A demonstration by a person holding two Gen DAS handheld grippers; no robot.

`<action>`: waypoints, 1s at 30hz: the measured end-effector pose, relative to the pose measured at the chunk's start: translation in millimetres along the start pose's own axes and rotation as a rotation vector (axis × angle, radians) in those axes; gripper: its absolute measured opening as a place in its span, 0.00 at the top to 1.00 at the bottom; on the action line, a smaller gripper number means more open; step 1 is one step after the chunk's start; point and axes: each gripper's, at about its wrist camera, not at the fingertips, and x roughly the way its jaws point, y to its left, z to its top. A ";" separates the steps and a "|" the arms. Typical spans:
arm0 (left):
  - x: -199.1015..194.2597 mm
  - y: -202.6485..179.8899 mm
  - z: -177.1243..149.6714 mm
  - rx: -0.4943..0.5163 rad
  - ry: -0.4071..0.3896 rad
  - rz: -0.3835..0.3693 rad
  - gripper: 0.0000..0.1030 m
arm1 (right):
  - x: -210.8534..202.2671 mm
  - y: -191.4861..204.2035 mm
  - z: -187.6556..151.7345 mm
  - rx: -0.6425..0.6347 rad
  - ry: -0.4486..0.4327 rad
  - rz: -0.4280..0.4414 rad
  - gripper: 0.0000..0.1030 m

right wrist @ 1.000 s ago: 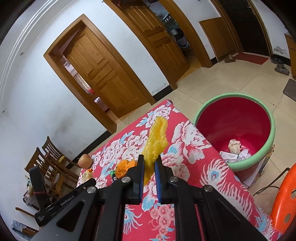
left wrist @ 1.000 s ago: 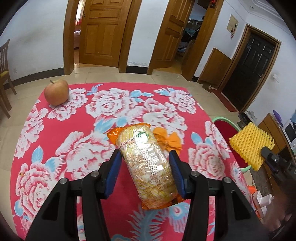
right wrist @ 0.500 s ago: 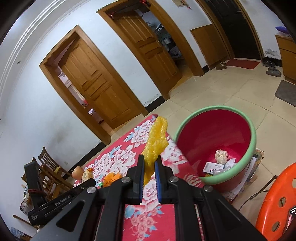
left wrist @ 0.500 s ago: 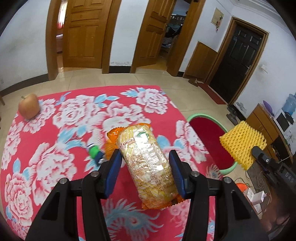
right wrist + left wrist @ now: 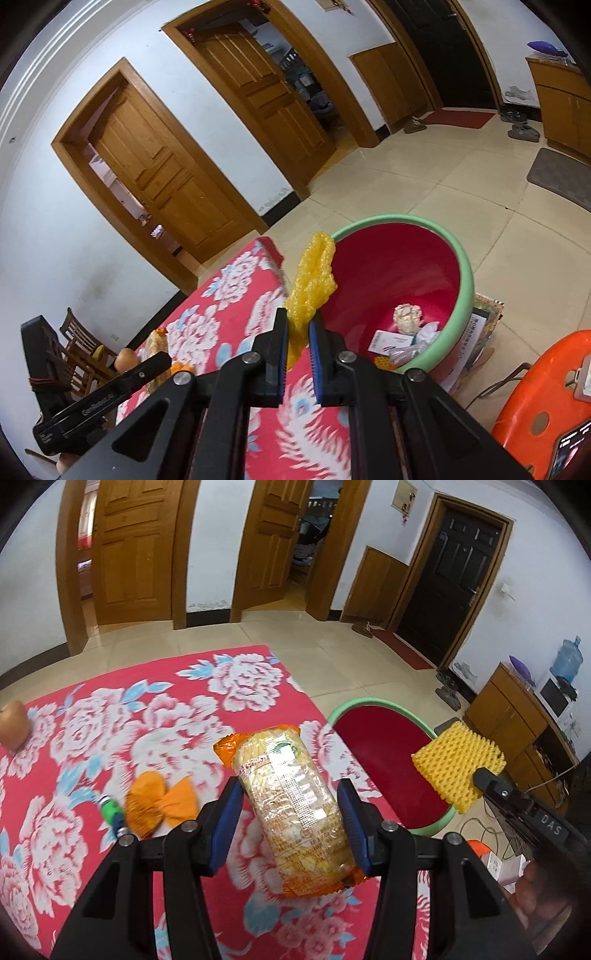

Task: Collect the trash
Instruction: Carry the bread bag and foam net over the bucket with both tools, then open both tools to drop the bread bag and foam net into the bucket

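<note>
My left gripper (image 5: 290,797) is shut on a clear-and-orange snack packet (image 5: 291,812) and holds it above the red floral tablecloth (image 5: 147,720), near the table's right edge. My right gripper (image 5: 297,328) is shut on a yellow foam fruit net (image 5: 312,280), held at the rim of the red bin with a green rim (image 5: 465,280). The net (image 5: 458,764) and bin (image 5: 373,738) also show in the left wrist view. The bin holds crumpled paper and cards (image 5: 402,328).
An orange wrapper (image 5: 162,803) and a small green cap-like item (image 5: 110,806) lie on the cloth. An apple (image 5: 13,725) sits at the far left. An orange plastic stool (image 5: 543,398) stands right of the bin. Wooden chairs (image 5: 74,354) stand beyond the table.
Both grippers have moved right toward the bin with their loads. The bin now looms larger in both views and the apple has slid to the left edge.
</note>
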 end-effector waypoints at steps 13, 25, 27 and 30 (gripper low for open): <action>44.7 -47.9 10.0 0.075 0.039 -0.050 0.49 | 25.4 -42.4 7.0 0.056 0.036 -0.086 0.75; 76.9 -91.6 23.3 0.125 0.030 -0.116 0.46 | 9.8 -56.1 10.6 0.091 0.033 -0.090 0.58; 78.6 -95.2 26.6 0.120 0.024 -0.123 0.40 | 6.6 -57.3 10.0 0.093 0.032 -0.090 0.58; 75.9 -97.1 29.2 0.117 0.016 -0.121 0.39 | 0.3 -56.8 10.5 0.090 0.027 -0.094 0.57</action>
